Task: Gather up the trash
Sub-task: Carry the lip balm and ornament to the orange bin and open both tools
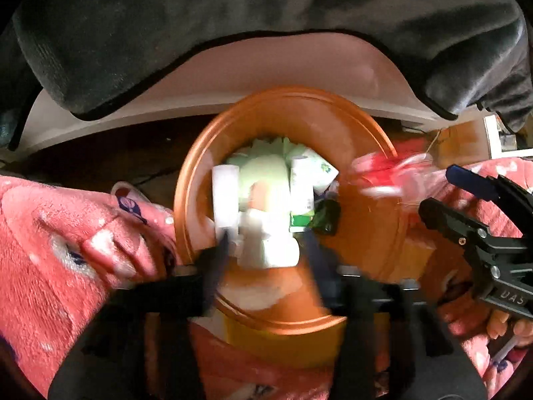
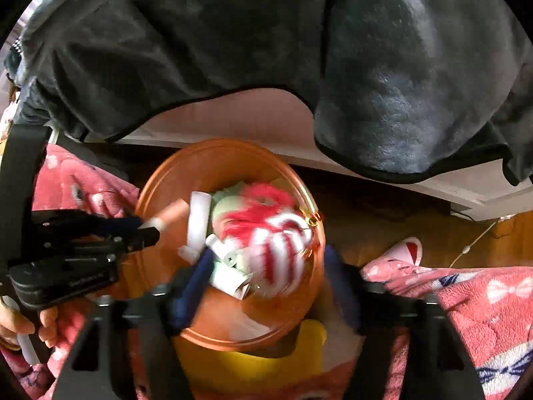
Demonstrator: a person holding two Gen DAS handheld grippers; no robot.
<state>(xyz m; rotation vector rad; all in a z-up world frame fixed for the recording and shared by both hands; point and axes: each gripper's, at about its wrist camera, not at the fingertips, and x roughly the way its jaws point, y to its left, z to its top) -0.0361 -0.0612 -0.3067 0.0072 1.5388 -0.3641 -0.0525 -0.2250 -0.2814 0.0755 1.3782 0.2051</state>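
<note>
An orange trash bin (image 1: 363, 226) holds white tubes, green-and-white wrappers and cartons; it also shows in the right wrist view (image 2: 160, 266). My left gripper (image 1: 266, 250) is open right over the bin's trash; in the right wrist view (image 2: 146, 228) it sits at the bin's left rim. My right gripper (image 2: 266, 263) is open above the bin, and a blurred red-and-white plastic wrapper (image 2: 276, 233) is between its fingers, not gripped. In the left wrist view the right gripper (image 1: 436, 190) is at the bin's right rim, the wrapper (image 1: 386, 173) just in front of it.
A dark grey blanket (image 1: 266, 16) hangs over a pale bed edge (image 1: 266, 66) behind the bin. A pink patterned fleece (image 1: 50, 233) lies on both sides. A yellow object (image 2: 253, 370) sits under the bin. A pink slipper (image 2: 403, 250) lies on the wooden floor at right.
</note>
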